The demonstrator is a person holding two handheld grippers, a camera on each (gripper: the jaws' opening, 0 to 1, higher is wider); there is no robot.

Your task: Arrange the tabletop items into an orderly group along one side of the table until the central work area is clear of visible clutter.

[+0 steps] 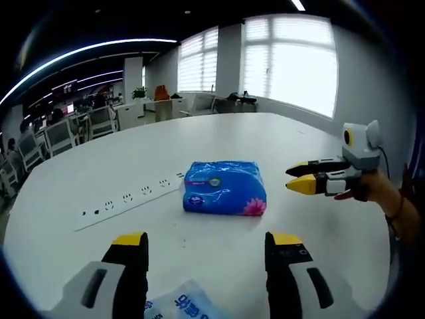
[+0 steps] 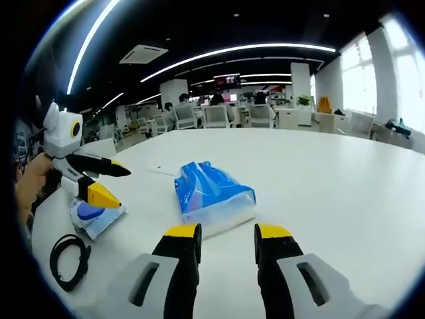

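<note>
The blue tissue pack (image 1: pixel 224 188) lies mid-counter (image 1: pixel 219 136). The left hand-held gripper (image 1: pixel 207 242) hovers just short of the pack, jaws spread and empty. The right hand-held gripper (image 2: pixel 226 236) also faces the pack, jaws parted and empty, level above the counter. A smaller blue packet (image 2: pixel 93 216) and a black cable (image 2: pixel 68 259) lie to the pack's left in the right gripper view.

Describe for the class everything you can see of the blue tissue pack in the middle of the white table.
The blue tissue pack is a soft, glossy plastic-wrapped block, blue with printed labels and a pink flower at one corner. It lies flat on the white table, unopened as far as shown, with nothing touching it. A white power strip lies beside it. In the right gripper view the wrapper looks crinkled, partly see-through at its lower end.
</note>
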